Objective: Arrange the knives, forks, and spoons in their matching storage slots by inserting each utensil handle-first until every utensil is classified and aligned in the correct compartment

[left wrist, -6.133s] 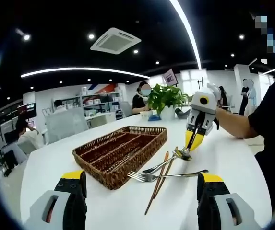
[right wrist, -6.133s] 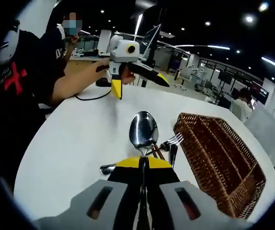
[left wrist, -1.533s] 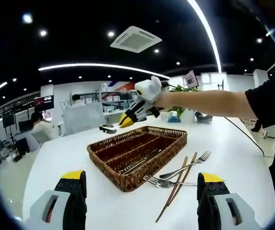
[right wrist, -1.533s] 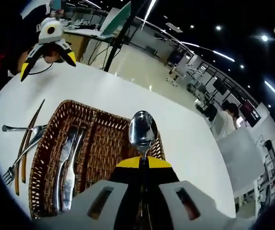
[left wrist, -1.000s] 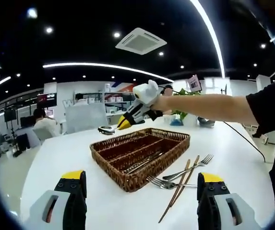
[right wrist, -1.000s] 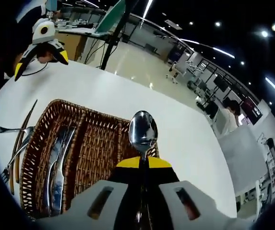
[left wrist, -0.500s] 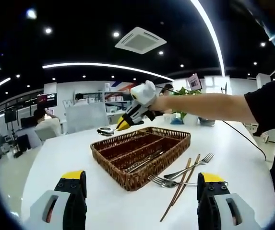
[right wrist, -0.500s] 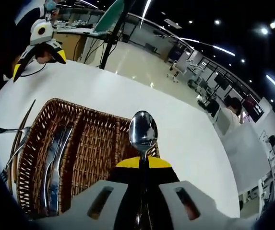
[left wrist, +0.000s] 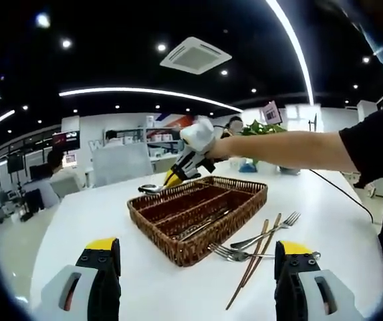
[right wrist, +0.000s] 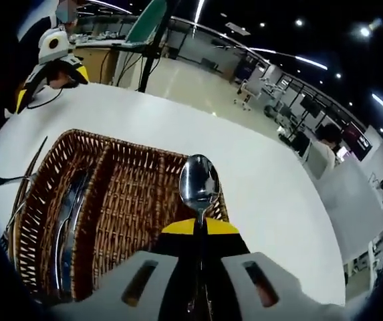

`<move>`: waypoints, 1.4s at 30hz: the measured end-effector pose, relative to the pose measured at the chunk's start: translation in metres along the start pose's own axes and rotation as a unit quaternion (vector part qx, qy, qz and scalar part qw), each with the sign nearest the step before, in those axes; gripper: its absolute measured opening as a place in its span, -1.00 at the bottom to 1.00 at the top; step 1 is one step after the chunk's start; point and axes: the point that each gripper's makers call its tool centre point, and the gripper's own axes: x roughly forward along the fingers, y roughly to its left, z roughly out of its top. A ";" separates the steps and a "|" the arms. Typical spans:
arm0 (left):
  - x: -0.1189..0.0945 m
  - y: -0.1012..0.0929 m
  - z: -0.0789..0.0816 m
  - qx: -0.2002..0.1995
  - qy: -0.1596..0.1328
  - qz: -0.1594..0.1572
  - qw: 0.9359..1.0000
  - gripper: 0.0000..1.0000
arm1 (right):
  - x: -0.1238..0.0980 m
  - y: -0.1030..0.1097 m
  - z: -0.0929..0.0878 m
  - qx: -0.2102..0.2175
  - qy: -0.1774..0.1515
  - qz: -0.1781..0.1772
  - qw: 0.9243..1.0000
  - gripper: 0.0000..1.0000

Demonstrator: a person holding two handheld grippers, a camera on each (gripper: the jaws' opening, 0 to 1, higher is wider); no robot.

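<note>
One spoon (right wrist: 199, 184) clamped in right gripper (right wrist: 199, 231) fingers, bowl forward over basket (right wrist: 124, 200) | left gripper (left wrist: 192, 264) fingers wide

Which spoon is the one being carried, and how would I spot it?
Find the brown woven basket on the white table. Above its far end, the right claw with yellow tips is shut on a shiny spoon, its round bowl sticking out past the tips. The knives lie inside the basket and the forks lie on the table, but this spoon is held up in the air.

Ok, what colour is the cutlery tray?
Brown woven wicker tray, clearest in the left gripper view.
</note>
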 end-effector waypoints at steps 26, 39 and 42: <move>0.003 0.006 -0.009 -0.008 0.012 0.004 1.000 1.00 | 0.033 0.011 -0.031 0.067 0.014 0.061 0.996 -1.00; 0.007 0.005 -0.015 -0.009 0.024 -0.001 1.000 1.00 | 0.041 0.020 -0.034 0.101 0.004 0.093 0.990 -0.98; 0.006 0.006 -0.015 -0.011 0.024 0.001 1.000 1.00 | 0.040 0.020 -0.033 0.098 0.003 0.091 0.991 -0.97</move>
